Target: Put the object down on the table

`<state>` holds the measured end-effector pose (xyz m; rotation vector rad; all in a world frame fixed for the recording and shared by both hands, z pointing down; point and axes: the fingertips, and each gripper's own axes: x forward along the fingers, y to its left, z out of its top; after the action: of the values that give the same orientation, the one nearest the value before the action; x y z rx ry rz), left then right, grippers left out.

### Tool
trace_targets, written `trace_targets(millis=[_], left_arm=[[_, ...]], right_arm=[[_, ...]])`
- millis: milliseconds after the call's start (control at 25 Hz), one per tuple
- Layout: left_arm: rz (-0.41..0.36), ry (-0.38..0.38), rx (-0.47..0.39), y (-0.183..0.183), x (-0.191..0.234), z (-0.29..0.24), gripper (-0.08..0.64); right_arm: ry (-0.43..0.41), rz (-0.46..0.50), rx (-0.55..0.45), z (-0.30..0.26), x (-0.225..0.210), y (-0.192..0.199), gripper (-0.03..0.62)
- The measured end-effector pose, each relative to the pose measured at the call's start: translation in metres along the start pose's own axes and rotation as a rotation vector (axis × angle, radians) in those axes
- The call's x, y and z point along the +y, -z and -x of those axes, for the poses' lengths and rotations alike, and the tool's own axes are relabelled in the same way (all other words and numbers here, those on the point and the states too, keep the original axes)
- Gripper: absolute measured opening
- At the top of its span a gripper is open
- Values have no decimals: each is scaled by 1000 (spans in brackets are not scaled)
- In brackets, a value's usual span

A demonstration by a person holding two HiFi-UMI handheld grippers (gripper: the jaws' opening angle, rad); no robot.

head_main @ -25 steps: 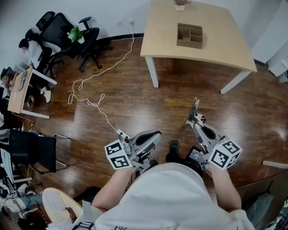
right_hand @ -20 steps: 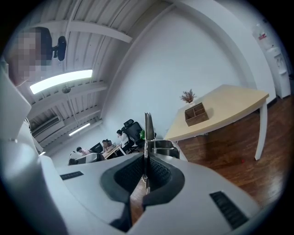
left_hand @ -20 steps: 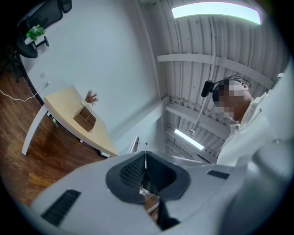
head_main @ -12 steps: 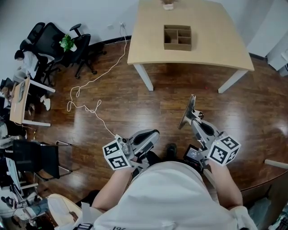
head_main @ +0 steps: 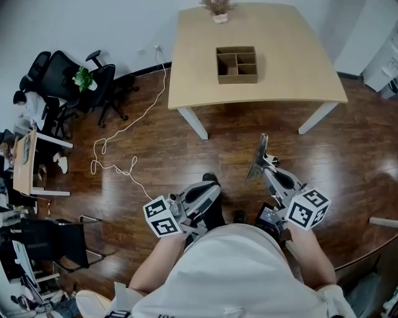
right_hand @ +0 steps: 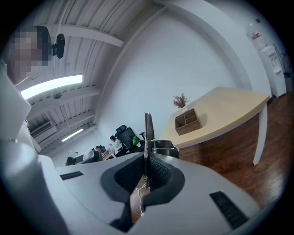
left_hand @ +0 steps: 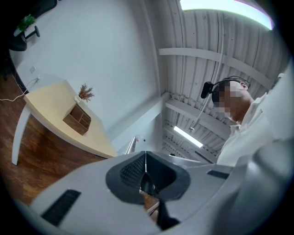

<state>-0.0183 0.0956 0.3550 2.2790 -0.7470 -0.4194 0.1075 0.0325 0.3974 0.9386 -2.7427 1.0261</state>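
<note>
The light wooden table [head_main: 280, 74] stands ahead of me across the dark wood floor, with a brown compartment box [head_main: 236, 64] and a small dried plant [head_main: 217, 9] on it. My right gripper [head_main: 265, 166] is shut on a thin flat grey object [head_main: 258, 155] that sticks forward, edge-on in the right gripper view [right_hand: 149, 128]. My left gripper [head_main: 213, 187] is held low at my left with its jaws pressed together and nothing between them. Both grippers are well short of the table. The table [right_hand: 220, 112] and box [right_hand: 187, 121] also show in the right gripper view.
Black office chairs [head_main: 68, 74] and a green plant [head_main: 83, 78] stand at the far left by the wall. A white cable [head_main: 124, 133] trails over the floor. A seated person [head_main: 28, 105] and a small desk [head_main: 23, 161] are at the left edge.
The table has slid lower and nearer in the head view as I walk toward it. Both grippers keep their pose, the right still holding the flat object.
</note>
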Motion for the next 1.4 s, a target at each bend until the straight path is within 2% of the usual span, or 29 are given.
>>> trace_targets(millis=[480, 720, 1160, 1400], left_arm=[[37, 119, 88, -103, 108, -27, 2], [34, 143, 102, -148, 146, -29, 2], [27, 168, 160, -179, 190, -41, 2], [37, 161, 164, -181, 205, -68, 3]], right_arm=[[123, -20, -35, -117, -26, -65, 5], [165, -19, -24, -164, -32, -87, 5], [243, 16, -46, -203, -50, -114, 5], [240, 14, -32, -212, -79, -124, 5]])
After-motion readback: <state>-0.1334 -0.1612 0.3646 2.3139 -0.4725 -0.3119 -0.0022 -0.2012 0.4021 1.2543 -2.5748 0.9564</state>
